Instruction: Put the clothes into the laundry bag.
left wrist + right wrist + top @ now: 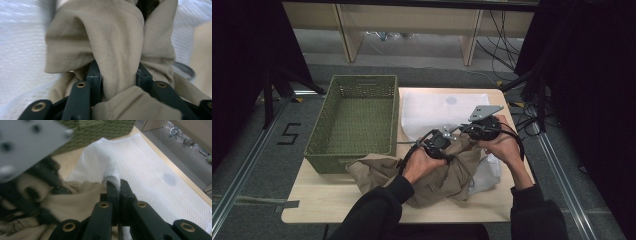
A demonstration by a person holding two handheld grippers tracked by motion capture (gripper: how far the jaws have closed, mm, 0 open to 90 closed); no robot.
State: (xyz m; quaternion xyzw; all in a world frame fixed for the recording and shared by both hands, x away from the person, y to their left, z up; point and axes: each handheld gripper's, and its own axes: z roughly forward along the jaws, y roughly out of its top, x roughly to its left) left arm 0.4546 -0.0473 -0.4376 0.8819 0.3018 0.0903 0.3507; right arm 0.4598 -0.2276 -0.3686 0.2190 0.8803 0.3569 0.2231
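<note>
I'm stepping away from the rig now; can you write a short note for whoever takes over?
Left gripper: jaws around a bunched fold of the beige garment; whether they press it is unclear.
Right gripper: jaws shut on an edge of the white mesh bag.
Where: garment heaped at the table's near edge, bag spread behind it, green basket at the left.
Done: both pieces are in hand.
Left: probably working the garment into the bag; none looks inside yet.

Grey floor (257, 150), black curtains (242, 45) both sides, pale wooden shelf unit (412, 20) behind, cables (504, 45).
</note>
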